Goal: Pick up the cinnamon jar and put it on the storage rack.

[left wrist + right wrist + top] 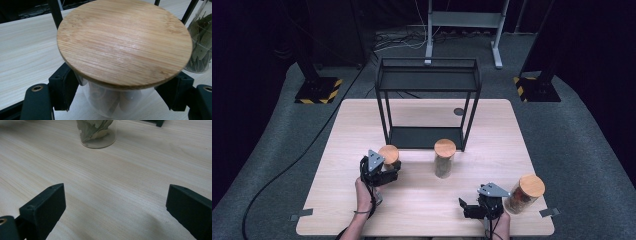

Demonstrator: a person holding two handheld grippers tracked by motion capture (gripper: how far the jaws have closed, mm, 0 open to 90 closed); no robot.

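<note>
Three glass jars with round bamboo lids stand on the wooden table [362, 120]. My left gripper [384, 172] is shut on the left jar [388, 156], its black pads [62, 87] pressing the glass just under the lid [125, 42]; pale pieces show inside. The middle jar [444, 158], holding dried green leaves [201, 47], stands in front of the black wire shelf [428, 100]. The same leaf jar [97, 132] is ahead of my right gripper [115, 207], which is open over bare wood. In the high view my right gripper [472, 206] sits near the front edge, left of the third jar [524, 193].
The black two-level wire shelf stands at the table's far middle, its lower level just behind the jars. A small dark disc [458, 111] lies on the table beside it. Black-and-yellow stand bases [318, 90] sit on the floor beyond the table's far corners.
</note>
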